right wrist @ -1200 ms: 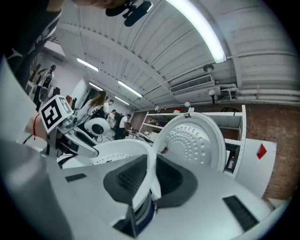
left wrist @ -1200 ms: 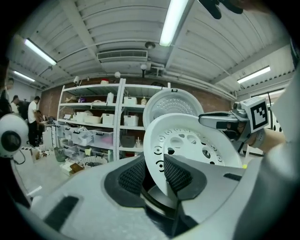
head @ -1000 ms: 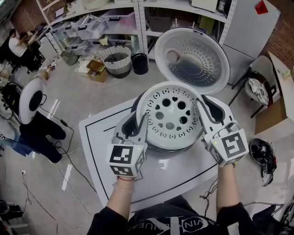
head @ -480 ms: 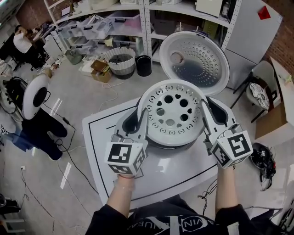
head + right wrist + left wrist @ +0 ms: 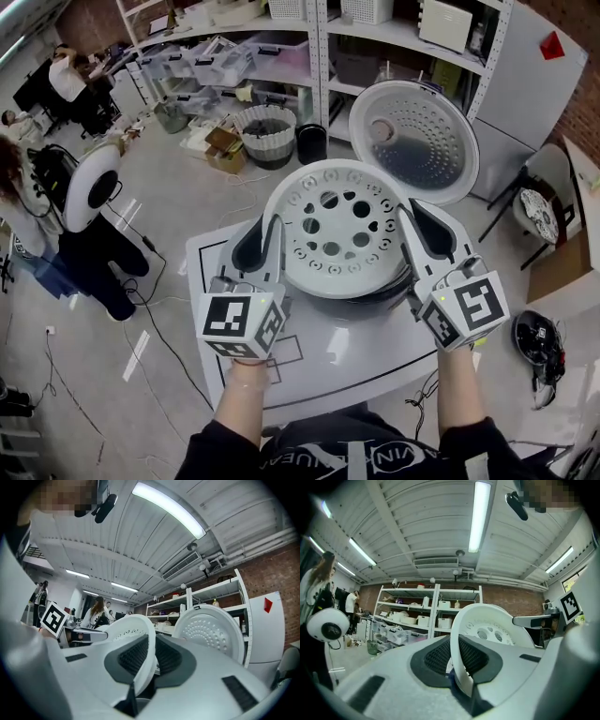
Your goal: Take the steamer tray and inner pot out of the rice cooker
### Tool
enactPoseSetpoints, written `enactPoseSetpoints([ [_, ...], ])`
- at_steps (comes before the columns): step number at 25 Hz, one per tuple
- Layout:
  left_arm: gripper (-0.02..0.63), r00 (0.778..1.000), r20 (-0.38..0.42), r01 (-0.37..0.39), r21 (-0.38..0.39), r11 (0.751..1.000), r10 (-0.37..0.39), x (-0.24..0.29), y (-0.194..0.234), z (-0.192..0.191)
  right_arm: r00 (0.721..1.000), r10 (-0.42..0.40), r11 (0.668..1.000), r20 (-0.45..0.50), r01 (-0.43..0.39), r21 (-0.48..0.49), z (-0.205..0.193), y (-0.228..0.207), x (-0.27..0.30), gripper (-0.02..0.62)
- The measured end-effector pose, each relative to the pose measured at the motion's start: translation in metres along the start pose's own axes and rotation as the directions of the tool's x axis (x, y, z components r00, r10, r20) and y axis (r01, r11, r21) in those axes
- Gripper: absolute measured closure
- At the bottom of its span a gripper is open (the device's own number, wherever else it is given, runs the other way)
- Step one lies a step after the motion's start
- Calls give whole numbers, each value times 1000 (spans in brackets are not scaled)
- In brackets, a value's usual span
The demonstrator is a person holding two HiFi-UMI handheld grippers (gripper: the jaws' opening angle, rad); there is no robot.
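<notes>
The white steamer tray (image 5: 333,230), round and pierced with holes, hangs just above the rice cooker (image 5: 367,298), held by its rim on both sides. My left gripper (image 5: 265,240) grips the left rim, its jaws still closing, and the rim (image 5: 461,667) sits pinched between the dark pads. My right gripper (image 5: 413,231) is shut on the right rim (image 5: 146,660). The cooker's lid (image 5: 413,141) stands open behind. The inner pot is hidden under the tray.
The cooker stands on a white table (image 5: 309,361) with a black outline. Shelving with bins (image 5: 234,52) runs along the back, and a ribbed basket (image 5: 265,133) stands on the floor. People stand at the far left (image 5: 37,216). A chair (image 5: 539,202) is at the right.
Both grippers have risen with the steamer tray, which now sits higher over the cooker. The head view has shifted, so the table and cooker appear further right.
</notes>
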State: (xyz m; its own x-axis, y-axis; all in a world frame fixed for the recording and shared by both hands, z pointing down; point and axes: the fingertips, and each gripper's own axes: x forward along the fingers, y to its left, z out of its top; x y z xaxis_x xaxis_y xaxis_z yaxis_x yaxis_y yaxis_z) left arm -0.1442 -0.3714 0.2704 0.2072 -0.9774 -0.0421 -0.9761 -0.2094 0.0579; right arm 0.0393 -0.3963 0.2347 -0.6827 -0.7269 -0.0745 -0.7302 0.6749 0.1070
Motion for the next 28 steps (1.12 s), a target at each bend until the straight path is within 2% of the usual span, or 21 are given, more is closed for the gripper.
enactPoseSetpoints([
  [6, 557, 994, 2, -106, -2, 994, 106, -32, 40, 6, 995, 96, 995, 0, -96, 29, 4, 41, 26, 552],
  [10, 557, 982, -7, -189, -6, 982, 189, -67, 82, 4, 987, 160, 985, -6, -159, 60, -1, 88, 48, 551],
  [12, 557, 973, -14, -231, -3, 973, 231, -77, 91, 3, 982, 191, 979, -13, -189, 73, -5, 99, 55, 551],
  [16, 557, 944, -34, -327, 4, 945, 327, -100, 102, -2, 963, 267, 959, -31, -263, 105, -16, 117, 67, 551],
  [22, 557, 898, -75, -436, -15, 900, 434, -160, 155, -22, 924, 379, 919, -59, -367, 144, -34, 191, 92, 551],
  [28, 557, 847, -149, -520, -27, 854, 511, -204, 187, -50, 876, 469, 872, -115, -438, 216, -64, 243, 106, 551],
])
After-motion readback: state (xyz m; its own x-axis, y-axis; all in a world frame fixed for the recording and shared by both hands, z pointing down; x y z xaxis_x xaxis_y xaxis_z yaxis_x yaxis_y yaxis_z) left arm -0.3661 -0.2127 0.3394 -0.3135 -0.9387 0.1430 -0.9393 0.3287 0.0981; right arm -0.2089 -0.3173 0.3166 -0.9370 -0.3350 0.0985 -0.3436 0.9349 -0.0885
